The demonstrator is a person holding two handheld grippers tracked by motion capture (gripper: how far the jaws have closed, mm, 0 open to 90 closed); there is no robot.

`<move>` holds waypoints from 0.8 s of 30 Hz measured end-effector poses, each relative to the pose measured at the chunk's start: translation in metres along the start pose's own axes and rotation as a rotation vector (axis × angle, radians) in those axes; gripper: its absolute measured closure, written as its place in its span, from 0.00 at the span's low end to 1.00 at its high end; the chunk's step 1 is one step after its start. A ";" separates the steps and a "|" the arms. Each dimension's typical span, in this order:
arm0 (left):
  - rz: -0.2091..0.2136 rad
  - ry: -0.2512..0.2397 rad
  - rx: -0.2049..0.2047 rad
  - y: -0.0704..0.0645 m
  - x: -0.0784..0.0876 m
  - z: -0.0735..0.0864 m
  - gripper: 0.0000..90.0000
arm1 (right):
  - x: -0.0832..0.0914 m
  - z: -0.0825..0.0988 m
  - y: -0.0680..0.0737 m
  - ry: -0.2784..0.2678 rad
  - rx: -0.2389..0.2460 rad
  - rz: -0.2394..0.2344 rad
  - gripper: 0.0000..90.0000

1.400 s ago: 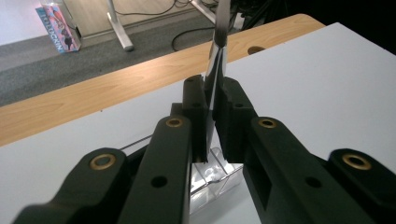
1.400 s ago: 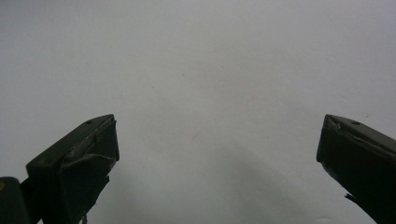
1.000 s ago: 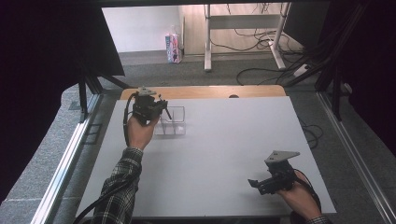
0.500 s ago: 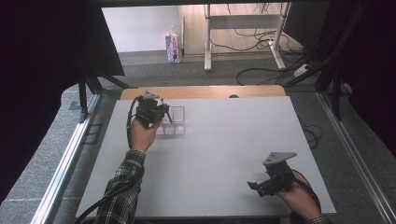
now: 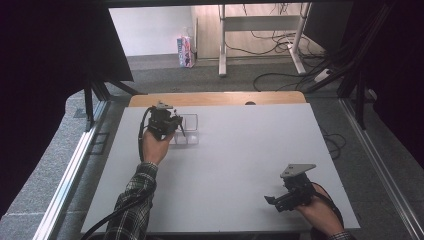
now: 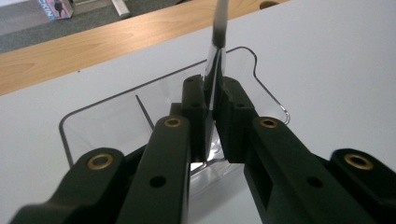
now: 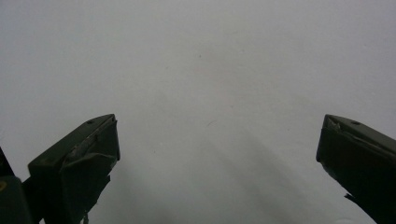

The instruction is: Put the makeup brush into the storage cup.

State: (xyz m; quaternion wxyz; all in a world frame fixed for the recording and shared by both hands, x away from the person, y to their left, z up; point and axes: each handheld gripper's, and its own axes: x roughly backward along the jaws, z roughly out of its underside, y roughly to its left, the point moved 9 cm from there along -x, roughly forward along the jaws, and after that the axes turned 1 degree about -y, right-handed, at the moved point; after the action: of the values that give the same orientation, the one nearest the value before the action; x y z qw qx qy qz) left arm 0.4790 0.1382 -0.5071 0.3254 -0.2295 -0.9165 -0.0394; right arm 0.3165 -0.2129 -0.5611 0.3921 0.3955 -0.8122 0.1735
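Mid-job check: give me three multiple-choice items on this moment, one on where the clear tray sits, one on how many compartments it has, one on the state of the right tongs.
1. Where on the table is the clear tray?
A. far left part, by the wooden edge
B. near right corner
C. dead centre

2. How many compartments does the clear tray show in the left gripper view?
A. one
B. two
C. five

3. How do the right tongs stand?
A. shut on the tray
B. shut on nothing
C. open over bare table

Answers: 1 A, it lies at the far left beside the left tongs. 2 B, one thin divider splits it. 3 C, their jaws stand wide apart with nothing between them.
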 end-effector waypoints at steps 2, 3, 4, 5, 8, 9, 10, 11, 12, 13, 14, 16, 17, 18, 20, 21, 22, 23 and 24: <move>0.007 -0.009 -0.007 -0.001 0.001 -0.002 0.62 | 0.000 0.000 0.000 0.000 0.000 0.000 0.00; 0.005 -0.022 -0.009 -0.001 0.002 -0.004 0.53 | 0.000 0.000 0.000 0.001 -0.001 0.000 0.00; -0.003 -0.040 -0.009 -0.001 0.004 -0.007 0.45 | 0.000 0.000 0.000 0.001 0.000 0.000 0.00; -0.002 -0.040 0.001 0.000 0.005 -0.009 0.35 | 0.000 0.000 0.000 0.001 0.000 0.001 0.00; 0.000 -0.038 0.017 0.003 0.008 -0.012 0.14 | 0.000 0.000 0.000 0.000 0.004 0.003 0.00; -0.002 -0.035 0.019 0.004 0.008 -0.012 0.07 | 0.000 0.000 0.000 -0.001 0.004 0.002 0.00; 0.000 -0.033 0.019 0.005 0.009 -0.011 0.03 | 0.000 0.000 0.000 -0.001 0.004 0.002 0.00; 0.001 -0.031 0.017 0.006 0.010 -0.011 0.02 | 0.000 0.000 0.000 -0.001 0.004 0.002 0.00; 0.002 -0.028 0.017 0.007 0.010 -0.010 0.01 | 0.000 0.000 0.000 -0.002 0.004 0.002 0.00; 0.006 -0.020 0.022 0.008 0.010 -0.009 0.00 | 0.000 0.000 0.000 -0.002 0.005 0.002 0.00; 0.011 -0.016 0.022 0.008 0.010 -0.009 0.00 | 0.000 0.000 0.000 -0.003 0.003 0.002 0.00; 0.013 -0.013 0.020 0.008 0.011 -0.008 0.00 | 0.000 -0.001 0.000 -0.003 0.004 0.003 0.00; 0.020 -0.013 0.023 0.008 0.011 -0.007 0.00 | 0.001 -0.001 0.000 -0.004 0.005 0.004 0.00; 0.023 -0.013 0.023 0.008 0.011 -0.006 0.00 | 0.001 -0.001 0.000 -0.006 0.007 0.008 0.00; 0.025 -0.014 0.026 0.008 0.011 -0.006 0.00 | 0.002 -0.002 -0.001 -0.011 0.006 0.011 0.00; 0.029 -0.013 0.025 0.008 0.012 -0.005 0.00 | 0.002 -0.002 -0.001 -0.014 0.008 0.012 0.00; 0.027 -0.008 0.022 0.008 0.012 -0.005 0.00 | 0.002 -0.002 -0.001 -0.016 0.007 0.014 0.00; 0.024 -0.004 0.015 0.008 0.012 -0.004 0.00 | 0.002 -0.002 -0.001 -0.017 0.006 0.014 0.00; 0.024 -0.002 0.011 0.008 0.012 -0.003 0.00 | 0.002 -0.002 -0.001 -0.018 0.005 0.015 0.00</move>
State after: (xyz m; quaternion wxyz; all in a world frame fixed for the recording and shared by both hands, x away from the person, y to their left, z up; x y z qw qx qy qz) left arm 0.4761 0.1499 -0.4981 0.3262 -0.2387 -0.9141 -0.0303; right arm 0.3180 -0.2135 -0.5579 0.3824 0.3920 -0.8182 0.1750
